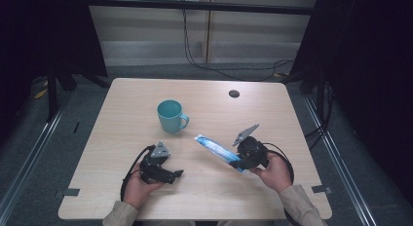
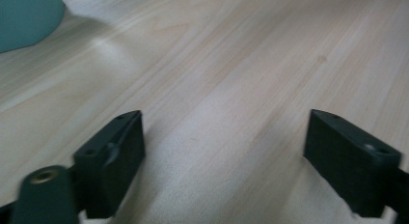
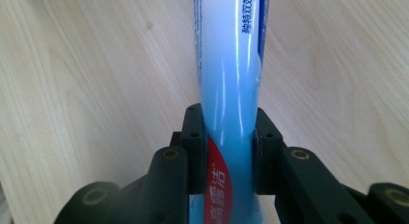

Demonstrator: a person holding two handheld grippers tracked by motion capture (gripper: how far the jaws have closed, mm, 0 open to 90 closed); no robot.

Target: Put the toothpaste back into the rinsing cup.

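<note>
A teal mug (image 1: pixel 171 116) stands near the middle of the table, handle to the right; its side fills the top left corner of the left gripper view (image 2: pixel 26 16). My right gripper (image 1: pixel 237 162) is shut on a blue and white toothpaste tube (image 1: pixel 216 150), which slants up and left from it just above the table. In the right gripper view the tube (image 3: pixel 230 79) runs straight up between the pressing pads (image 3: pixel 195 147). My left gripper (image 1: pixel 178 174) rests low over the wood at the front left, open, with nothing between its jaws (image 2: pixel 224 161).
The light wooden table (image 1: pixel 131 99) has a round dark cable hole (image 1: pixel 234 93) at the back right. Cables hang behind the far edge. Dark frame posts stand to either side of the table.
</note>
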